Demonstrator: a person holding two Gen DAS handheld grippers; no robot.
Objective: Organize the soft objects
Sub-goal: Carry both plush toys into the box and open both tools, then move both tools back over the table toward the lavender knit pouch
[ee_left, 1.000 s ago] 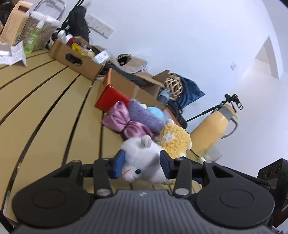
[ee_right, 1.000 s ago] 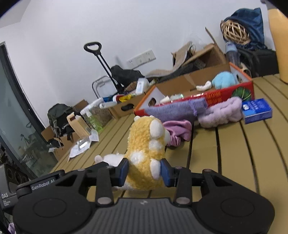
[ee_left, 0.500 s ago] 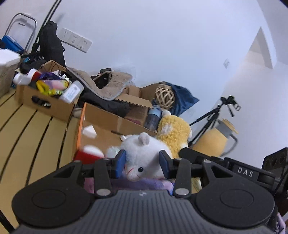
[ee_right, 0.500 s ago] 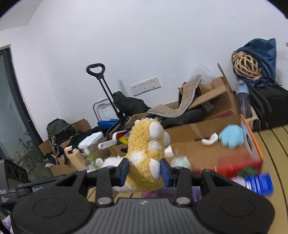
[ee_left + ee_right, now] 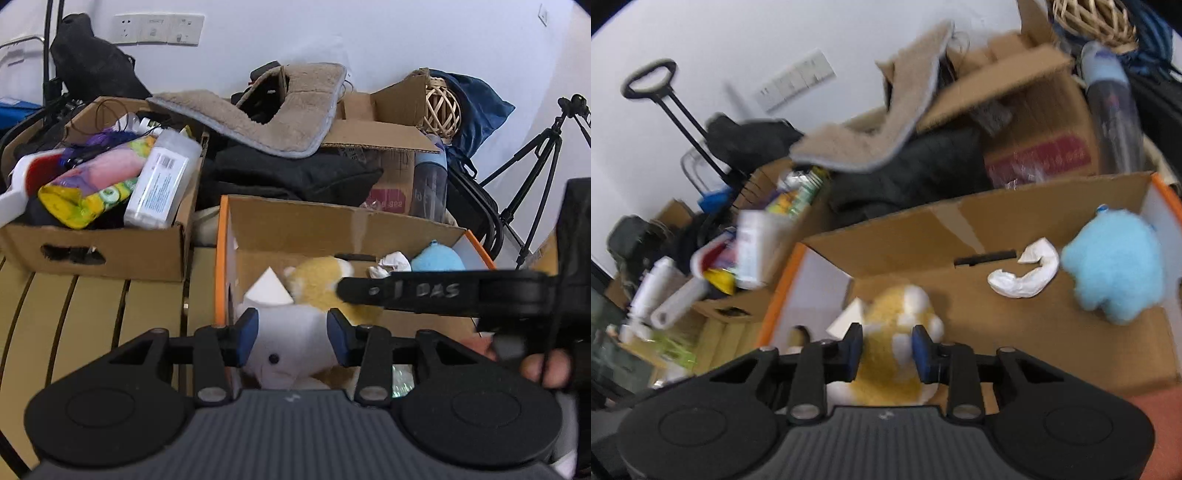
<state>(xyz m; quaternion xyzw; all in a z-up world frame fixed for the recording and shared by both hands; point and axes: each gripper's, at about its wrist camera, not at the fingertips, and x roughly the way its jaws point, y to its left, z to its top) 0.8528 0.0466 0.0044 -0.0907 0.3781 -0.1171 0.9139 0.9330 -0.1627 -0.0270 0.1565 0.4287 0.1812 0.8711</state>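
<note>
The left gripper (image 5: pixel 291 341) pinched the white plush toy (image 5: pixel 288 354) and the right gripper (image 5: pixel 886 352), whose jaws had just been closing, squeezed the yellow plush toy (image 5: pixel 894 354), both held over the open cardboard box (image 5: pixel 960 225) with the blue plush (image 5: pixel 1115 266) inside.

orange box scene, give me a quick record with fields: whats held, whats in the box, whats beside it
left gripper: shut on white plush
right gripper: shut on yellow plush, jaws have just been closing
position: both plushes over the orange box
in box: blue plush, white crumpled piece
beside box: brown box of bottles and packets
behind: tan mat on black cloth
</note>
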